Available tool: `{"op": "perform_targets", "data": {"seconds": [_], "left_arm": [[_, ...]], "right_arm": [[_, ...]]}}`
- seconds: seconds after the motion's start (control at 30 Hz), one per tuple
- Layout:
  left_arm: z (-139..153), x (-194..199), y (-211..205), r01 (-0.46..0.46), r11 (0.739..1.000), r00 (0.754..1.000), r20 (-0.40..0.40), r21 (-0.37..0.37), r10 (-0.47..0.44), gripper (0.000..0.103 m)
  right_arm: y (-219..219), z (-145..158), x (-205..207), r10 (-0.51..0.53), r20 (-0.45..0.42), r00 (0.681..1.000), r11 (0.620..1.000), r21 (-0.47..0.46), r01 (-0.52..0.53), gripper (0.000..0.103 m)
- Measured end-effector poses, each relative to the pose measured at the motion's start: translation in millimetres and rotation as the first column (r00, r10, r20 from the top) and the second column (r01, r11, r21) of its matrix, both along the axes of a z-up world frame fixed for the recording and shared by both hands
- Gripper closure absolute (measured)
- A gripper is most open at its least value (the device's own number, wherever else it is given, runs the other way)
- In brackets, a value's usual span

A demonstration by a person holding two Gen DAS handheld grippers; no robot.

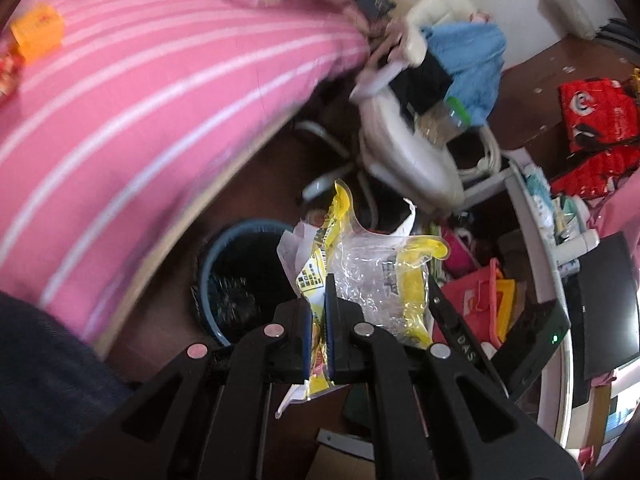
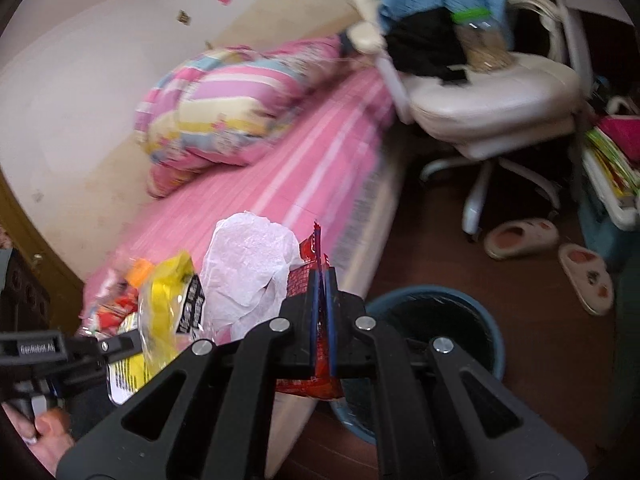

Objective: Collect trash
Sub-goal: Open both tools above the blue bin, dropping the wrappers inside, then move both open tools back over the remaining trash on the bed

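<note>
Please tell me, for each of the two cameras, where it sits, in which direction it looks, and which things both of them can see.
Left wrist: on the left gripper, looking down at the bin; it grips a yellow wrapper.
Right wrist: on the right gripper, facing the bed; it grips a red wrapper; left gripper shows.
Shared: bin, bed, chair, yellow wrapper.

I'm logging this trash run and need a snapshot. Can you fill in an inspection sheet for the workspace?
Surface: dark brown wood floor beside pink striped bed.
Job's things: yellow and clear plastic wrapper; red foil wrapper; white crumpled tissue; blue round bin with black liner.
Clutter: orange box on bed; beige slippers.
Grippers: left gripper shut on yellow wrapper; right gripper shut on red wrapper.
Cables: nothing seen.
Surroundings: cream office chair piled with clothes.
</note>
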State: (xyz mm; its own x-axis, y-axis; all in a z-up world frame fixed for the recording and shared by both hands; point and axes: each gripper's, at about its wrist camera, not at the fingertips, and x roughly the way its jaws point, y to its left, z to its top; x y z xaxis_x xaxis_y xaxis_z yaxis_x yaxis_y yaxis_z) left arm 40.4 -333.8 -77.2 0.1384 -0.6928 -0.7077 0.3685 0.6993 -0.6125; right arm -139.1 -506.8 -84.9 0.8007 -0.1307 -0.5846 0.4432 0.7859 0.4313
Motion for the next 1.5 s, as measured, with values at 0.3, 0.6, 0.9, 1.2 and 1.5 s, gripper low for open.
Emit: {"op": "perform_targets", "data": {"seconds": [0.3, 0.6, 0.9, 1.2, 1.5], "left_arm": [[-73, 23, -63, 0.092, 0.993, 0.987, -0.139, 0.079, -0.08, 0.098], [-145, 50, -105, 0.152, 0.974, 0.957, -0.271, 0.169, -0.102, 0.098], [-177, 64, -120, 0.155, 0.95, 0.938, -0.343, 0.272, -0.055, 0.026], [-157, 66, -104, 0.091, 0.978, 0.929, -0.37, 0.187, -0.015, 0.02], [-71, 62, -32, -0.118, 0.991, 0.959, -0.265, -0.065, 0.097, 0.017]], "right_arm": [[-26, -69, -3, -0.058, -0.165, 0.985, 0.998, 0.018, 0.062, 0.099], [-44, -119, 9, -0.109, -0.286, 0.952, 0.993, 0.018, 0.119, 0.099], [-42, -134, 5, -0.165, -0.362, 0.918, 0.986, -0.078, 0.146, 0.042], [-34, -101, -15, -0.167, -0.323, 0.932, 0.985, -0.086, 0.146, 0.02], [18, -21, 15, -0.025, -0.157, 0.987, 0.993, -0.116, 0.007, 0.018]]}}
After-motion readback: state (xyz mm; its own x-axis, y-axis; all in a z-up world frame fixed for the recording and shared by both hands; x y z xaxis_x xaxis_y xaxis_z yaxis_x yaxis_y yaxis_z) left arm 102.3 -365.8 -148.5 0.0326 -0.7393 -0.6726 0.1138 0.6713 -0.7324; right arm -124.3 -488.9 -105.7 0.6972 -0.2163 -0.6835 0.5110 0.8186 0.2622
